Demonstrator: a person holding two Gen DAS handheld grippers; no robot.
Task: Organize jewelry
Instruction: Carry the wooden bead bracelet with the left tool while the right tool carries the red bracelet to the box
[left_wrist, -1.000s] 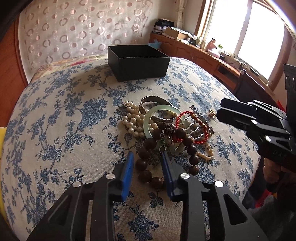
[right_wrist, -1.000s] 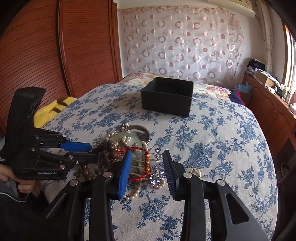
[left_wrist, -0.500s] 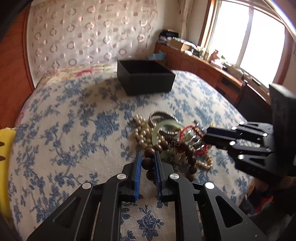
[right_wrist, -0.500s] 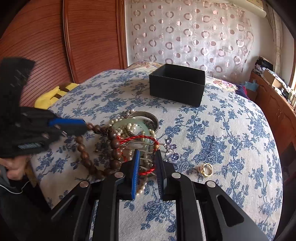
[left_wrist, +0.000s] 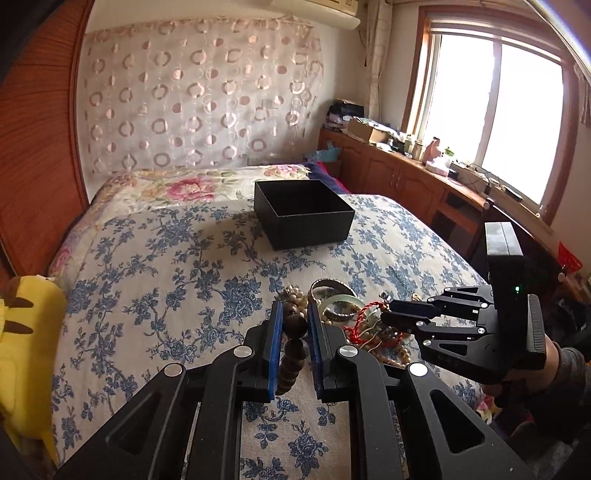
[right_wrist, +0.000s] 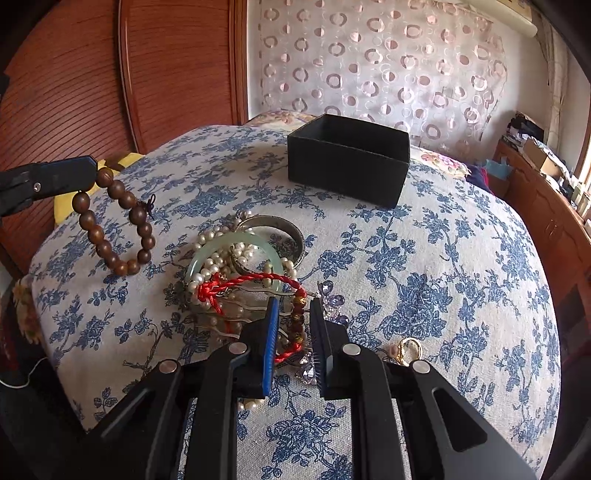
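Observation:
My left gripper (left_wrist: 294, 314) is shut on a brown wooden bead bracelet (left_wrist: 293, 345) and holds it lifted; in the right wrist view the bracelet (right_wrist: 110, 229) hangs in the air left of the pile. My right gripper (right_wrist: 293, 306) is shut on a red cord bracelet (right_wrist: 251, 282) with amber beads, partly lifted from the jewelry pile (right_wrist: 240, 254) of pearls, a jade bangle and a metal bangle. An open black box (right_wrist: 349, 158) stands beyond the pile on the bed; it also shows in the left wrist view (left_wrist: 303, 212).
A gold ring (right_wrist: 410, 347) and purple crystal pieces (right_wrist: 328, 295) lie on the floral bedspread (right_wrist: 424, 258) right of my right gripper. A yellow plush toy (left_wrist: 26, 332) lies at the bed's left edge. A wooden headboard and cabinets border the bed.
My left gripper closed on the wooden bead bracelet and lifted it off the pile. My right gripper closed on the red cord bracelet and began raising it.

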